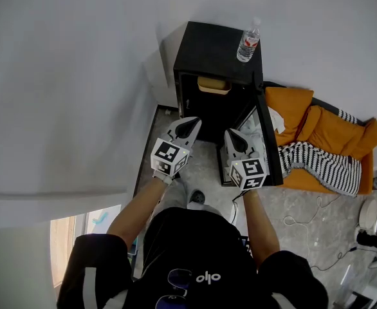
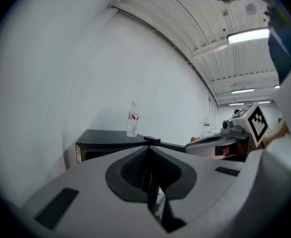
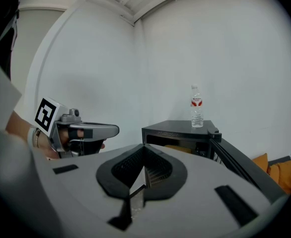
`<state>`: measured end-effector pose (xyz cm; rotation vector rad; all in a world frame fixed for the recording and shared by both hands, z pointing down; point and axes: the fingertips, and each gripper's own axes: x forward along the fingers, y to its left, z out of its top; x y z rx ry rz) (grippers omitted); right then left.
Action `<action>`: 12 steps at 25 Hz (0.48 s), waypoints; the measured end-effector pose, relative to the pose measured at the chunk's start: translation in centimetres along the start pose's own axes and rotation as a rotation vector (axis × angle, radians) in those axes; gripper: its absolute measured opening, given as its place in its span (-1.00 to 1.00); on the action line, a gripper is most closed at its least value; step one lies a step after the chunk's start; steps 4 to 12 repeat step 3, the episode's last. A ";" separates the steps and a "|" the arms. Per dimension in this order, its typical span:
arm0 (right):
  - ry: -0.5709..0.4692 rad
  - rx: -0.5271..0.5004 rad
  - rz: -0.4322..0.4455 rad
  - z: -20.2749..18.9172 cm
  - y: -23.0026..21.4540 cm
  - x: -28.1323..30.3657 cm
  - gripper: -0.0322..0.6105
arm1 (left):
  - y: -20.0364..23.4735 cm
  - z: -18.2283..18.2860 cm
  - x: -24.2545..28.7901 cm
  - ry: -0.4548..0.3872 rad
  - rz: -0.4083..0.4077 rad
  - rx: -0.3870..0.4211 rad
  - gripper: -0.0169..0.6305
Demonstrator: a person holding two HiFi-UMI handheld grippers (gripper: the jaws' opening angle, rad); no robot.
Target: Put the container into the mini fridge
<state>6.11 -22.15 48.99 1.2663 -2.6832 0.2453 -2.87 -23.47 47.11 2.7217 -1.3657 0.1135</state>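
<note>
The black mini fridge [image 1: 209, 50] stands against the white wall with its door [image 1: 268, 140] swung open to the right. A yellowish container [image 1: 213, 85] rests on the upper shelf inside; it also shows as a yellow edge inside the fridge opening [image 3: 178, 147]. My left gripper [image 1: 193, 125] and right gripper [image 1: 233, 136] hover side by side in front of the opening, both shut and empty. From the left gripper view the fridge top [image 2: 110, 135] lies ahead, with the right gripper [image 2: 220, 139] off to the right.
A clear water bottle [image 1: 248, 42] stands on the fridge top, seen too as the bottle [image 2: 132, 119] and the bottle [image 3: 197, 107]. An orange cushion [image 1: 320, 131] and a striped cloth [image 1: 320, 163] lie right of the door. Cables trail across the speckled floor [image 1: 304, 217].
</note>
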 end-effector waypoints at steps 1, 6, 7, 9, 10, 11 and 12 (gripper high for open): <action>0.001 0.000 0.000 0.0 0.0 0.0 -0.88 | 0.0 0.0 0.0 0.001 0.001 0.000 -0.92; 0.002 0.000 0.001 0.1 -0.1 0.1 -0.88 | 0.0 0.1 0.0 0.004 0.002 -0.001 -0.92; 0.002 0.000 0.001 0.1 -0.1 0.1 -0.88 | 0.0 0.1 0.0 0.004 0.002 -0.001 -0.92; 0.002 0.000 0.001 0.1 -0.1 0.1 -0.88 | 0.0 0.1 0.0 0.004 0.002 -0.001 -0.92; 0.002 0.000 0.001 0.1 -0.1 0.1 -0.88 | 0.0 0.1 0.0 0.004 0.002 -0.001 -0.92; 0.002 0.000 0.001 0.1 -0.1 0.1 -0.88 | 0.0 0.1 0.0 0.004 0.002 -0.001 -0.92; 0.002 0.000 0.001 0.1 -0.1 0.1 -0.88 | 0.0 0.1 0.0 0.004 0.002 -0.001 -0.92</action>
